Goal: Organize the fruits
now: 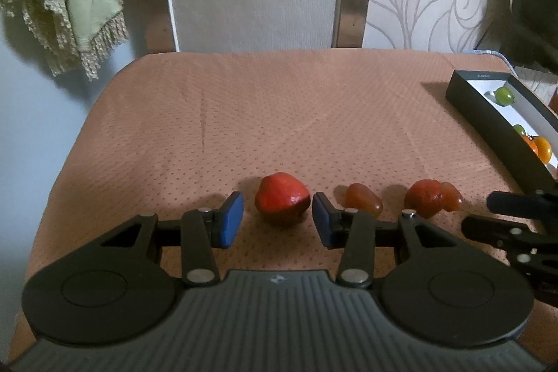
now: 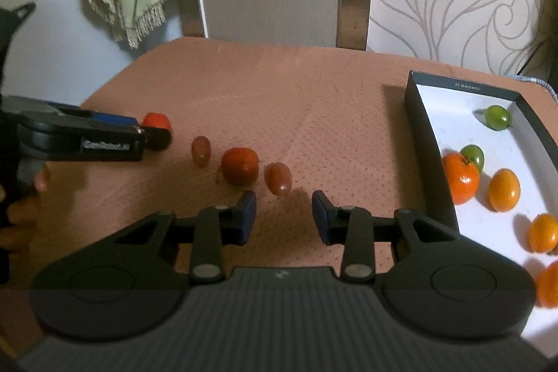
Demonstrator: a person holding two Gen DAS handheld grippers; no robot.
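Your left gripper (image 1: pixel 278 219) has its blue pads either side of the bright red fruit (image 1: pixel 281 202) near the front edge of the cloth-covered table (image 1: pixel 244 114), jaws released, pads not quite touching it. Your right gripper (image 2: pixel 284 217) is unclenched too, nothing between the pads, the brownish grape (image 2: pixel 278 178) lying just ahead of it. The dark tray (image 2: pixel 423 142) at the table's right edge holds the orange and green fruits.

surface: tan dotted cloth (image 2: pixel 279 93) | on it: four red fruits (image 2: pixel 240 165) (in a row) | dark tray (image 2: pixel 423 128) at right edge
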